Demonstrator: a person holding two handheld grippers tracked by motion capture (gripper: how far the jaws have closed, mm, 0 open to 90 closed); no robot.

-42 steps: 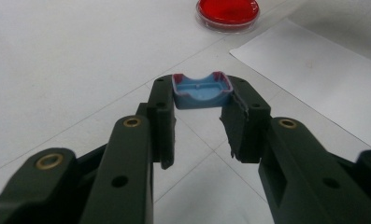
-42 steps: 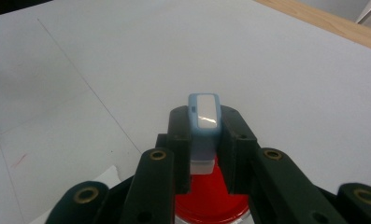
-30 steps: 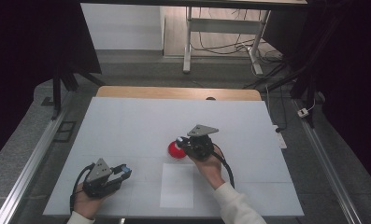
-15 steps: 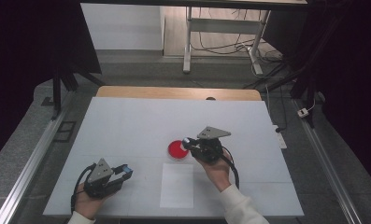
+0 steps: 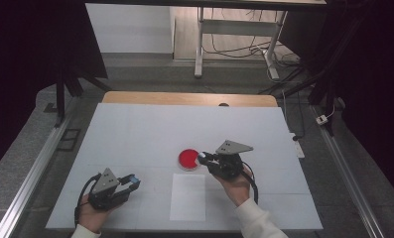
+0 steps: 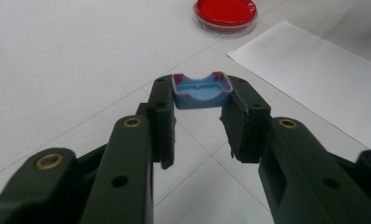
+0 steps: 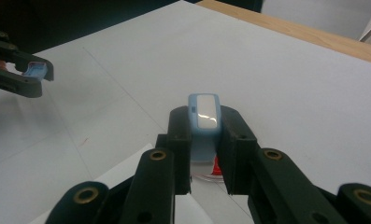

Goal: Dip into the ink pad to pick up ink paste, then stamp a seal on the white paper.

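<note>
In the middle of the high view, a little right, the right gripper (image 5: 205, 158) is closed on a small blue stamp (image 7: 203, 122), held just over the round red ink dish (image 5: 188, 159). The stamp looks flat and shiny on top. At the lower left, the left gripper (image 5: 133, 180) grips a blue cap (image 6: 202, 90). The white paper (image 5: 188, 196) below looks blank, so I think stamping is still to do.

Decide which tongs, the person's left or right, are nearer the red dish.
Right. The right tongs, shut on a blue-and-white piece, sit just beside the red dish. The left tongs, holding a small blue tray, are farther off, toward the table's near left.
</note>
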